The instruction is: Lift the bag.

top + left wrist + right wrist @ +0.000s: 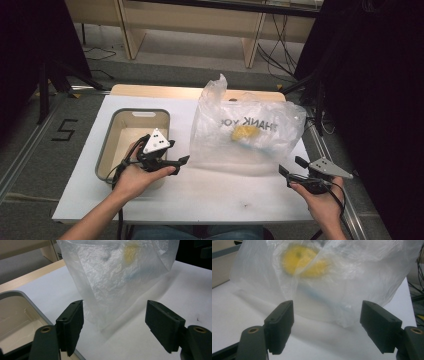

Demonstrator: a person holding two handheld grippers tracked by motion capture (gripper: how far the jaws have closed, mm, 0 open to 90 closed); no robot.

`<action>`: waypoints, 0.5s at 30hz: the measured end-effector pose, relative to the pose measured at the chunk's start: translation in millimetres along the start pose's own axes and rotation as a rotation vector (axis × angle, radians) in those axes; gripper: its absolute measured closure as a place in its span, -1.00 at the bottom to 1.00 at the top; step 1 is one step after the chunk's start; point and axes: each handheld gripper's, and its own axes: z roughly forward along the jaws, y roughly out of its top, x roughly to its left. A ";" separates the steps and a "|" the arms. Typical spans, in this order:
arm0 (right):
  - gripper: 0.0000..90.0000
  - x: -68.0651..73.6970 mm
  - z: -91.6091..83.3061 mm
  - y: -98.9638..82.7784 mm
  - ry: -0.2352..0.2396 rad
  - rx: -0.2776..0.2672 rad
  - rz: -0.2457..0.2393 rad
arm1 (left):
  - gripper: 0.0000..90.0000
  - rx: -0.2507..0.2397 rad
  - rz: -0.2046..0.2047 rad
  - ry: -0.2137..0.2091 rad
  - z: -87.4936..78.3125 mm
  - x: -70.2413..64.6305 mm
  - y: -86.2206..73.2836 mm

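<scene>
Probably lab: black curtains [380,75]; floor cables [272,55]

The high view looks forward and down on the whole counter [210,195] from afar. Both gripper views sit low and close, facing the plastic bag [117,277] from opposite sides; all three share it.

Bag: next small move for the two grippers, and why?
Probably ease the left gripper forward onto the bag corner. Its jaws stand open with that near corner between them, not yet pinched. The right gripper is open too, short of the bag, and the yellow item sits inside. The bin waits at left.
</scene>
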 end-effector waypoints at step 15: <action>-0.37 3.2 1.3 -10.1 0.040 0.031 -0.003 | -0.34 0.016 -0.006 0.006 -9.4 2.6 -14.0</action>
